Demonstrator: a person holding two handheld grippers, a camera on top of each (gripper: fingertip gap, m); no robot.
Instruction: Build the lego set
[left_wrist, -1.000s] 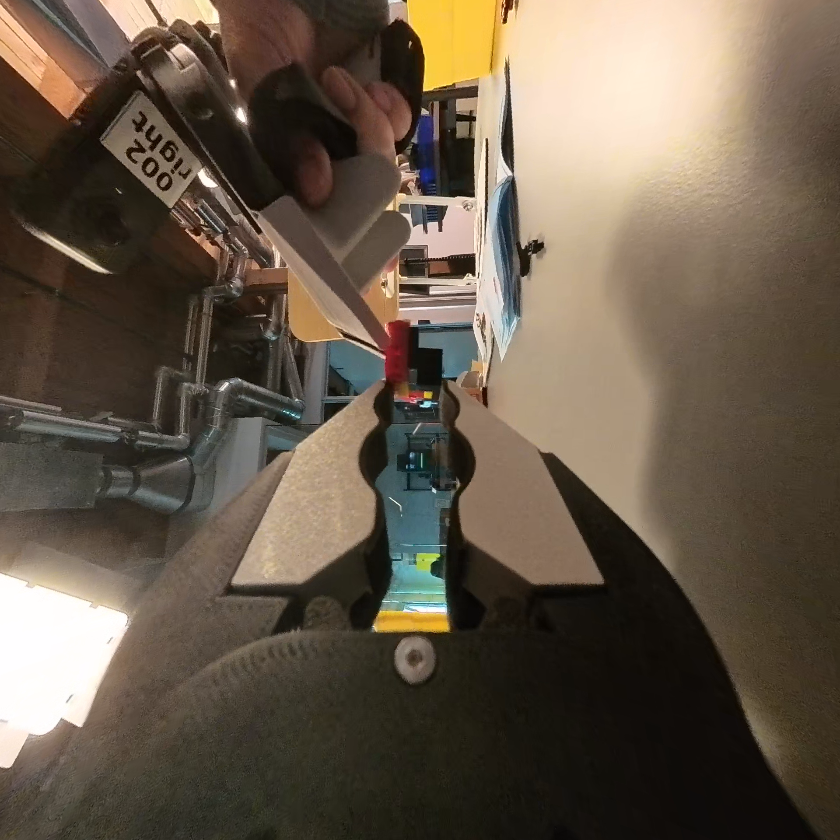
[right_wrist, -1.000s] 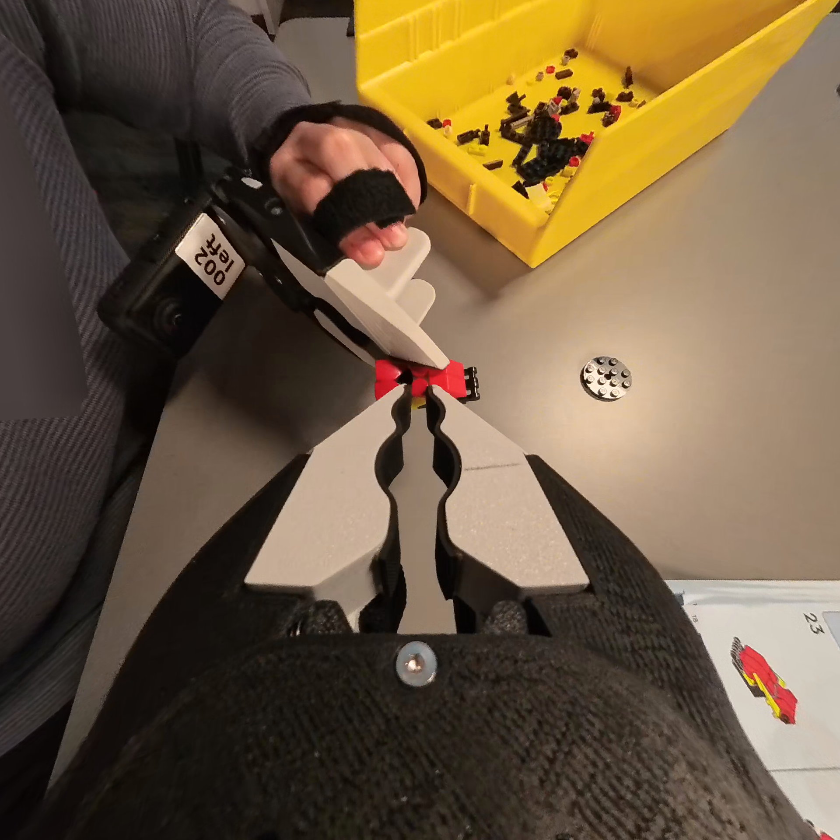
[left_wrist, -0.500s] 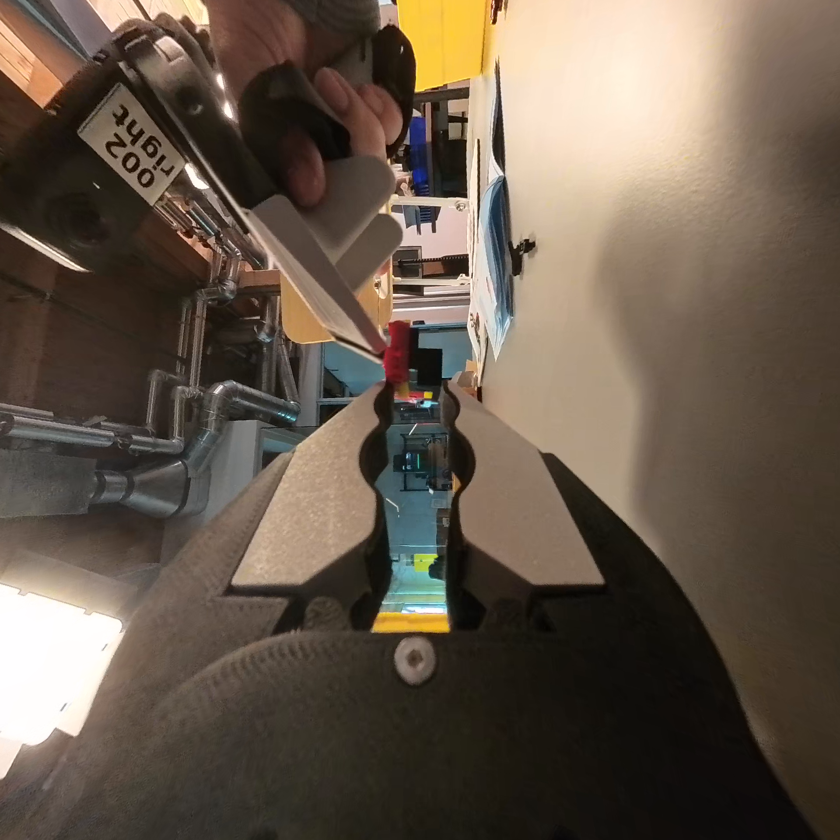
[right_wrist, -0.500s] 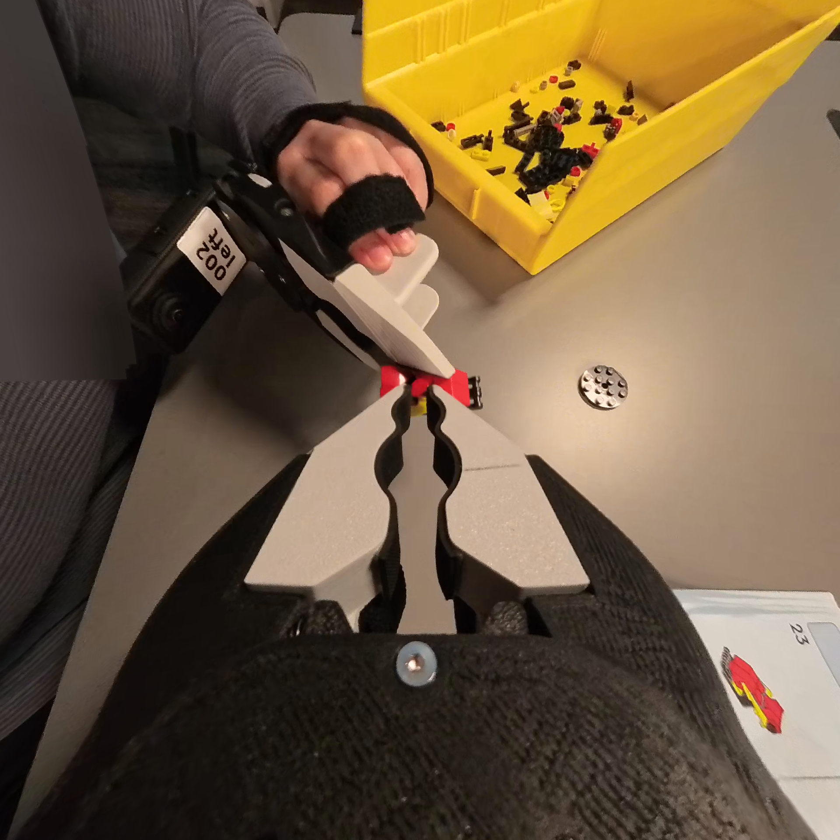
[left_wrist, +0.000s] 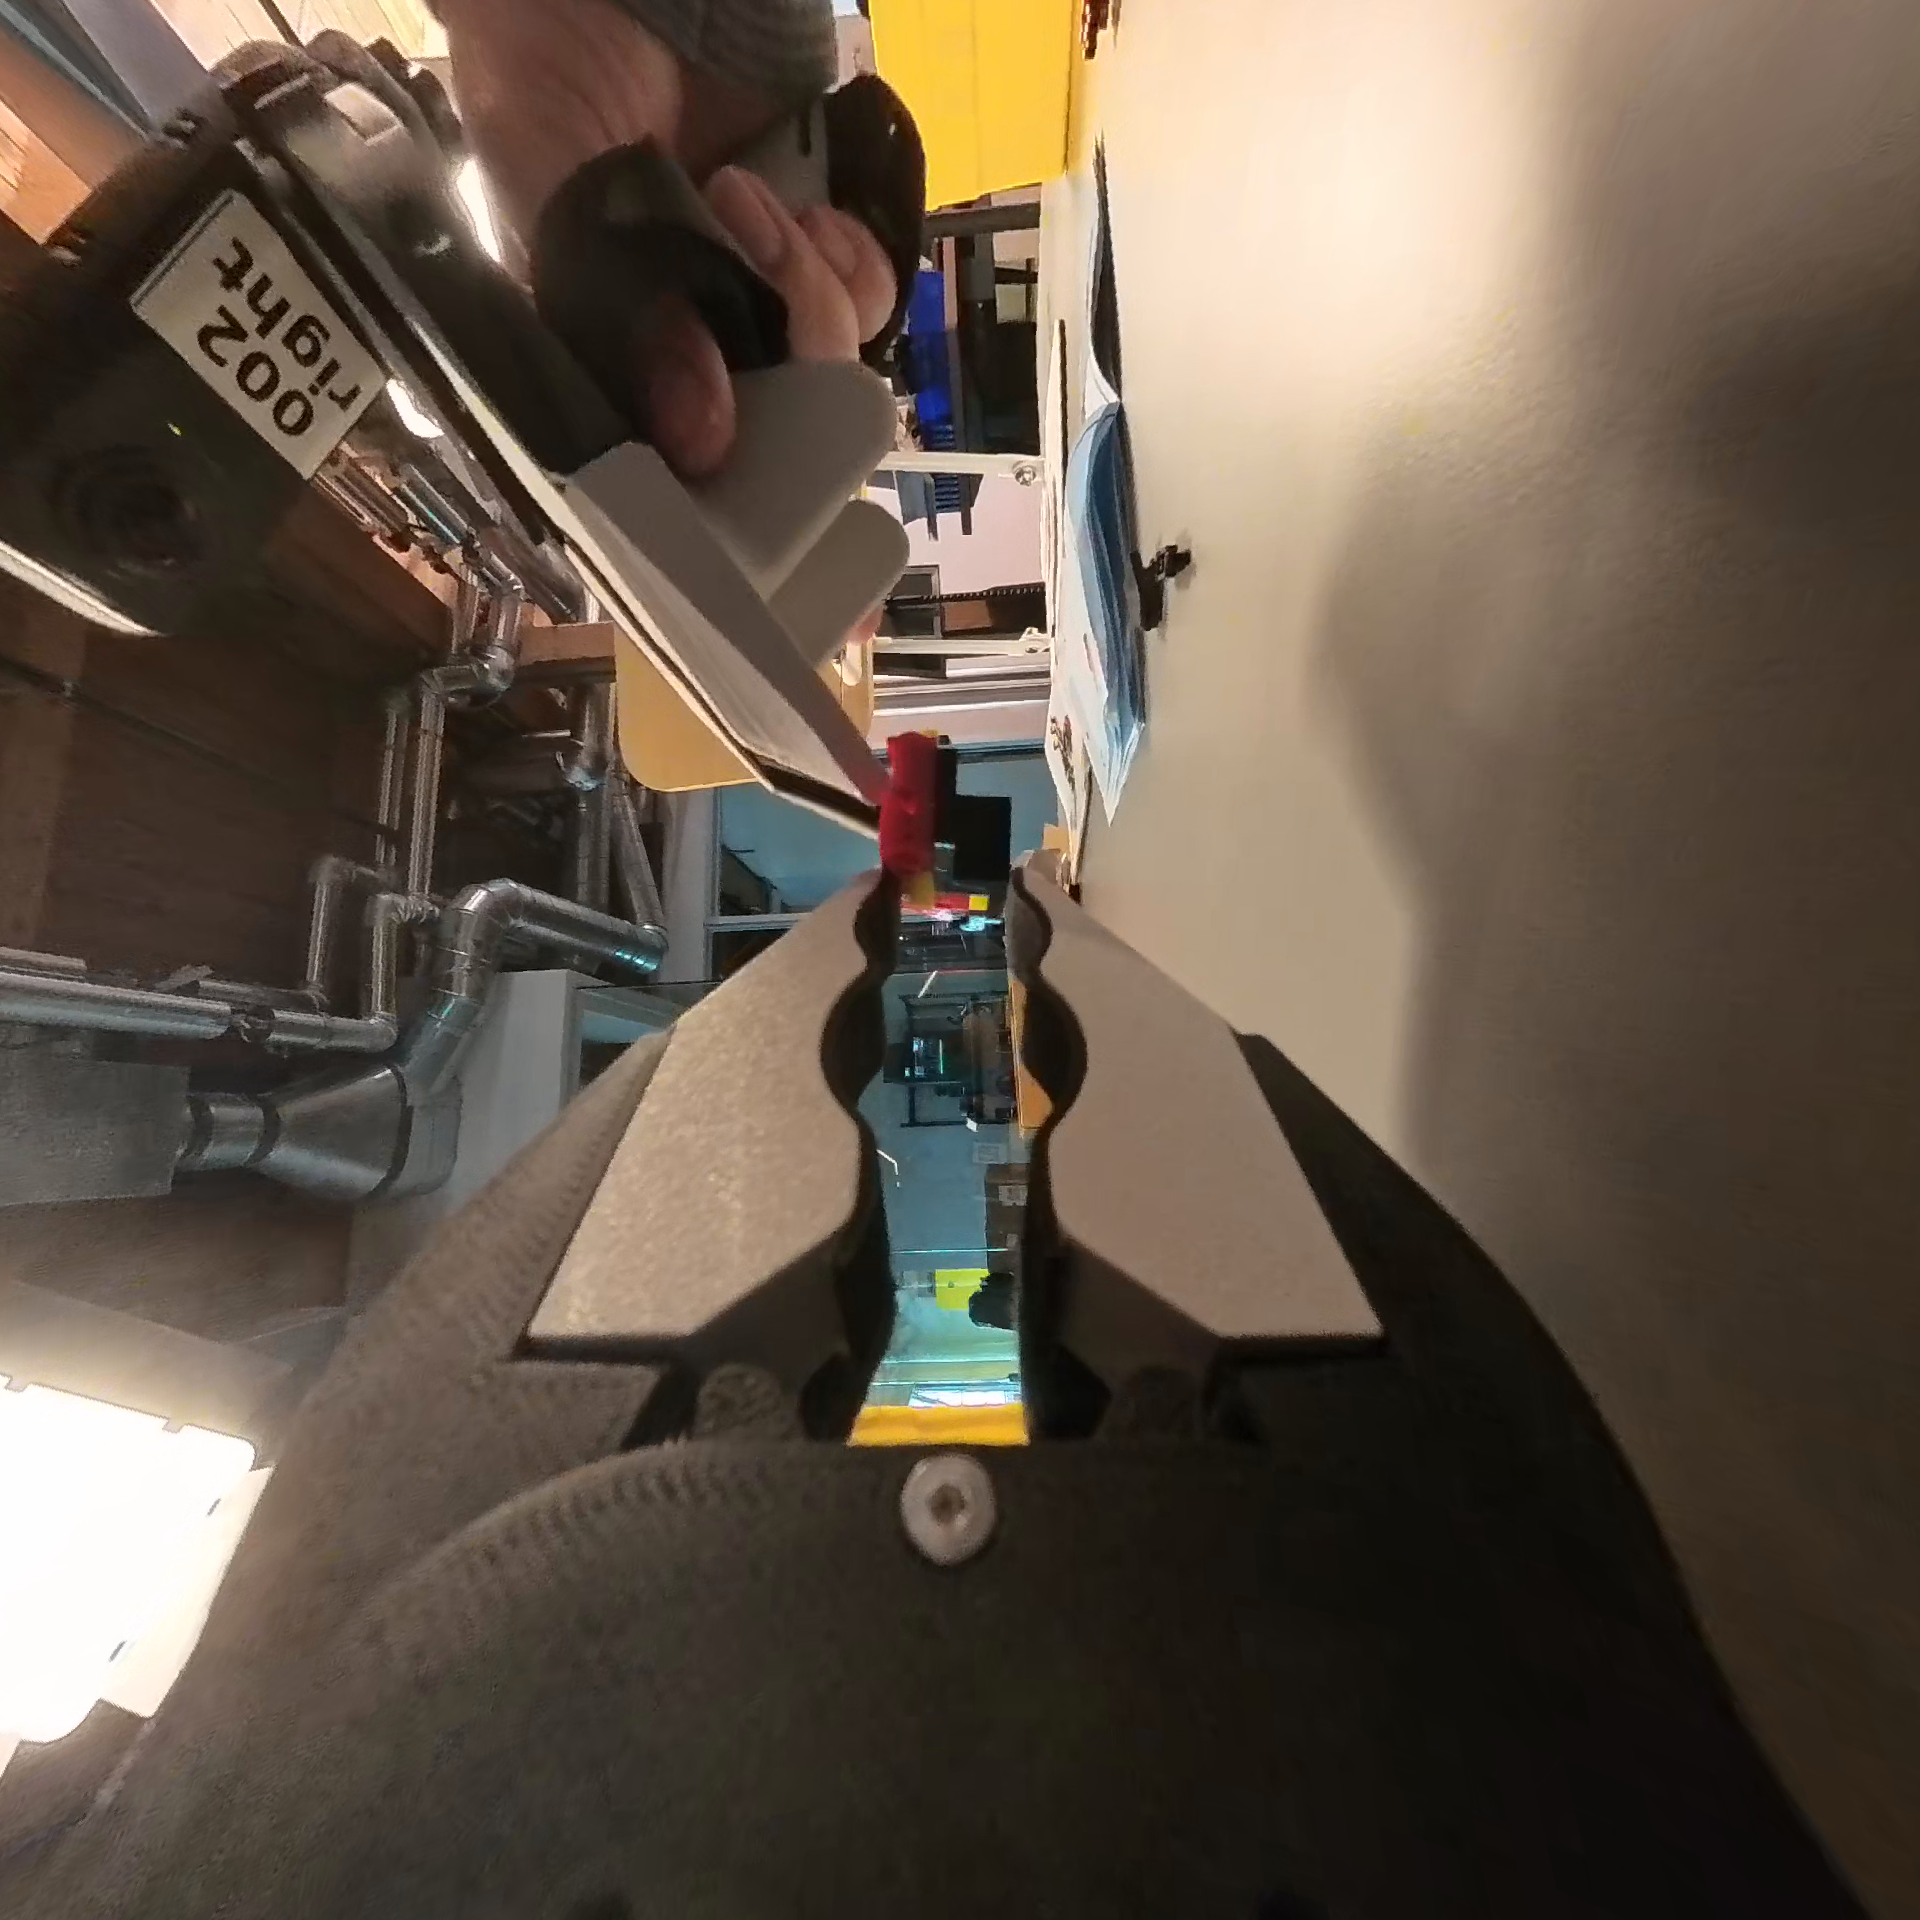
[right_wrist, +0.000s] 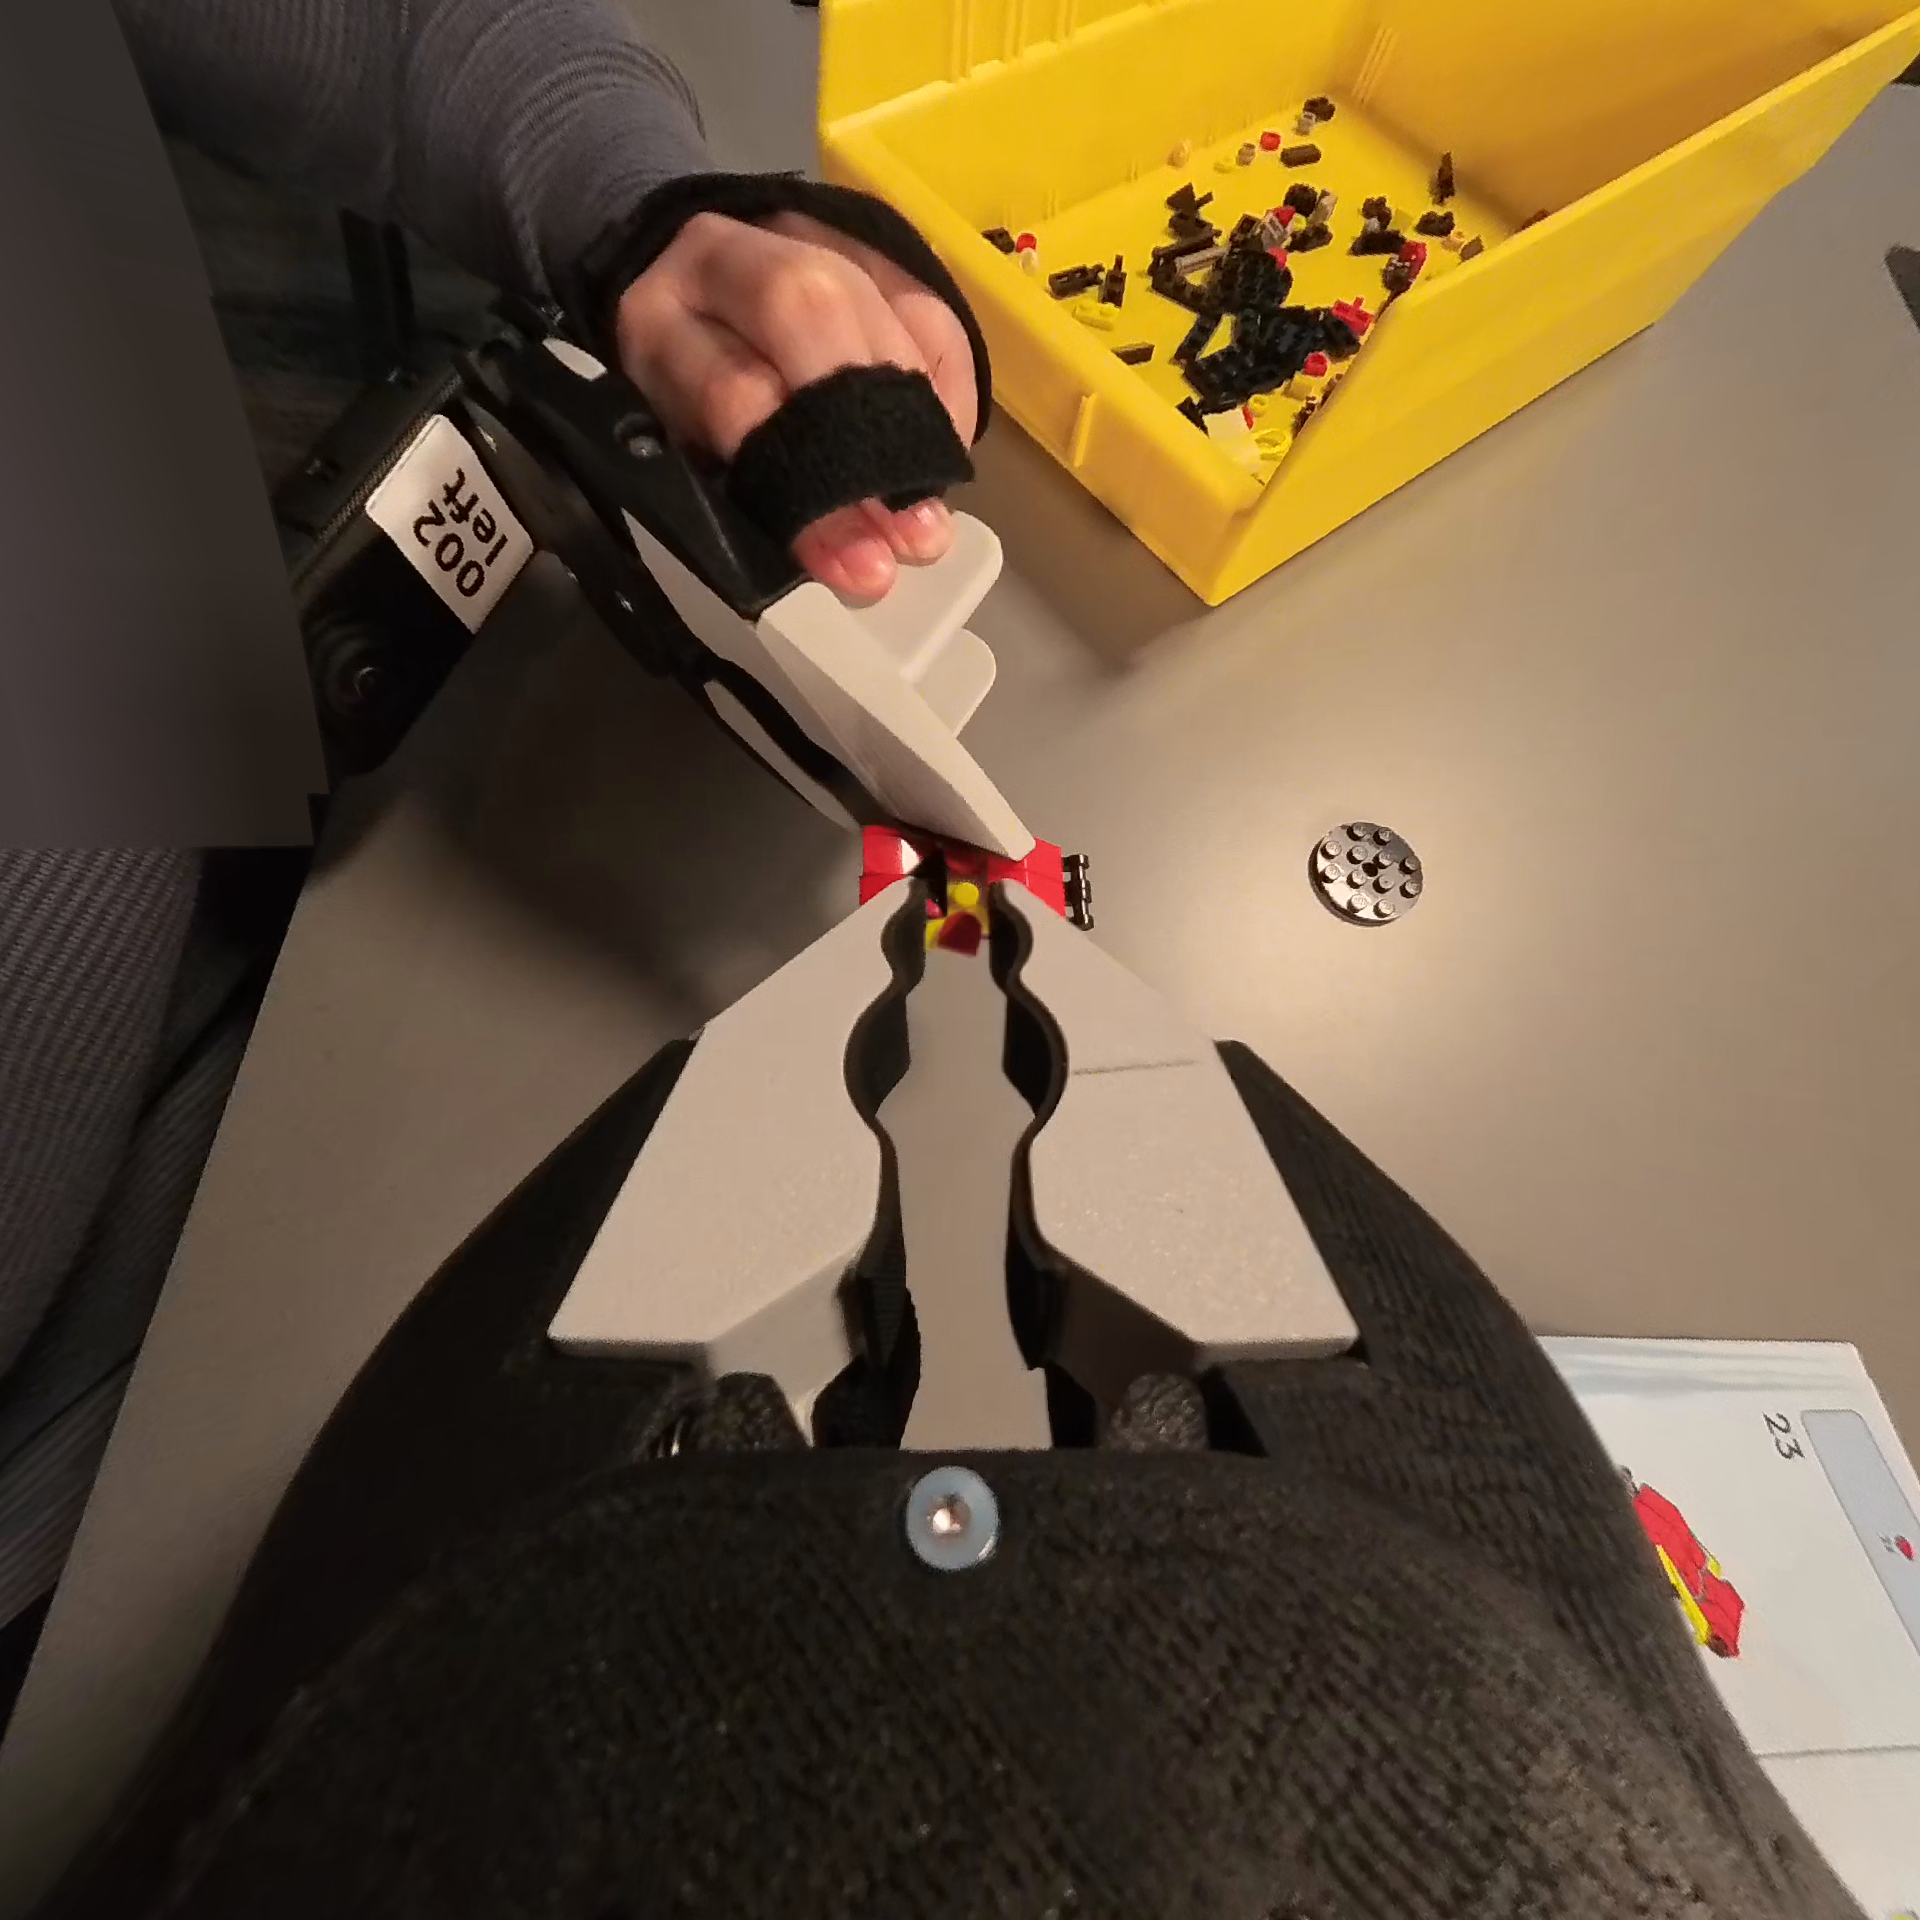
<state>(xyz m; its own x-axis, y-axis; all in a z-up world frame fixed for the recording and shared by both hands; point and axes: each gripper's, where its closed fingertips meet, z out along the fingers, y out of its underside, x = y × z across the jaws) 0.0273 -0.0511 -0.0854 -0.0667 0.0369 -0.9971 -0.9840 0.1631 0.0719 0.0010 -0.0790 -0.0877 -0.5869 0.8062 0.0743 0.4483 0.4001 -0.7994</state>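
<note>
A small red lego model (right_wrist: 1042, 871) with a black end hangs just above the grey table (right_wrist: 1507, 1091). My left gripper (left_wrist: 948, 883) is shut on it; in the right wrist view it reaches in from the upper left (right_wrist: 1013, 840) and covers the model's middle. My right gripper (right_wrist: 961, 902) has its jaws nearly together on a yellow and dark red piece (right_wrist: 961, 925) at the model's near side. In the left wrist view the model (left_wrist: 909, 805) sits at my fingertips, and the right gripper (left_wrist: 868, 795) touches it from the upper left.
A yellow bin (right_wrist: 1299, 520) with several loose black, red and yellow pieces stands at the back right. A round dark grey studded plate (right_wrist: 1364, 873) lies on the table to the right of the model. An instruction booklet (right_wrist: 1766, 1558) lies at the lower right. A person's sleeve is at the left. Left and right tips are no more than a few centimetres apart.
Both grippers stay on the model. The right jaws have parted slightly, and the yellow and dark red piece shows more between the tips. The right view has shifted a little.
</note>
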